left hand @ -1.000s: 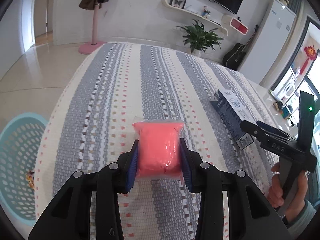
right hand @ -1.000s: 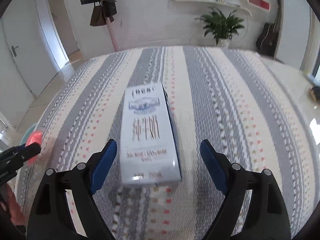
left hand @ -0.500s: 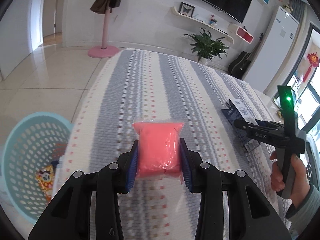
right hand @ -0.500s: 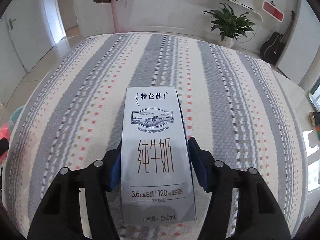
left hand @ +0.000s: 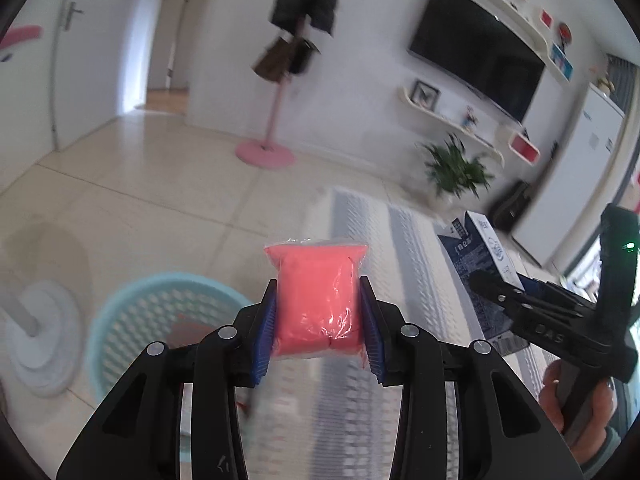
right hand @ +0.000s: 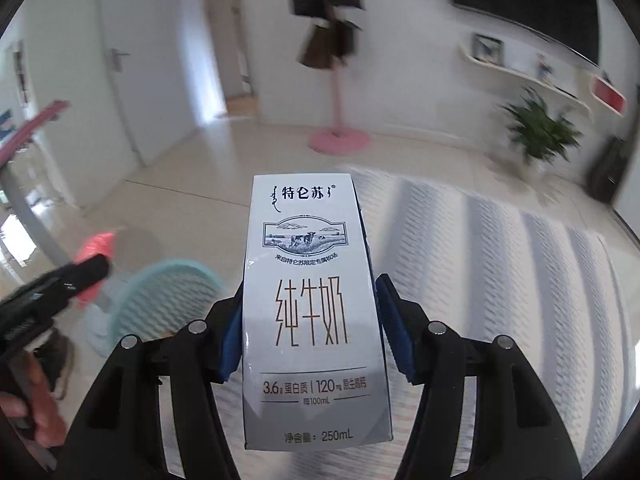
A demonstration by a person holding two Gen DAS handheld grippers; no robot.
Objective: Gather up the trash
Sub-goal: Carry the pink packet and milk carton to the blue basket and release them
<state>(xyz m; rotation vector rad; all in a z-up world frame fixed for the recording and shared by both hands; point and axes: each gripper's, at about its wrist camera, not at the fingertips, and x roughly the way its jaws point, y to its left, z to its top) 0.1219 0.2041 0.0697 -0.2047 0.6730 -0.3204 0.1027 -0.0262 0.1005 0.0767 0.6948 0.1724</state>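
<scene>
You have both pieces clear of the bed: left gripper [left hand: 318,322] jaws clamped on the pink packet [left hand: 316,300], right gripper [right hand: 310,330] jaws gripping the milk carton [right hand: 312,304]. Bring each directly above the blue basket [left hand: 160,320], beside the bed, before you let go

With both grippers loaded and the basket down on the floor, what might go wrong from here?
1. The left gripper pinches the soft pink packet only at its lower part; it might slip out short of the blue basket.
2. The milk carton sticks far beyond the right gripper and could pivot.
3. Both hands heading for one basket could collide.
</scene>
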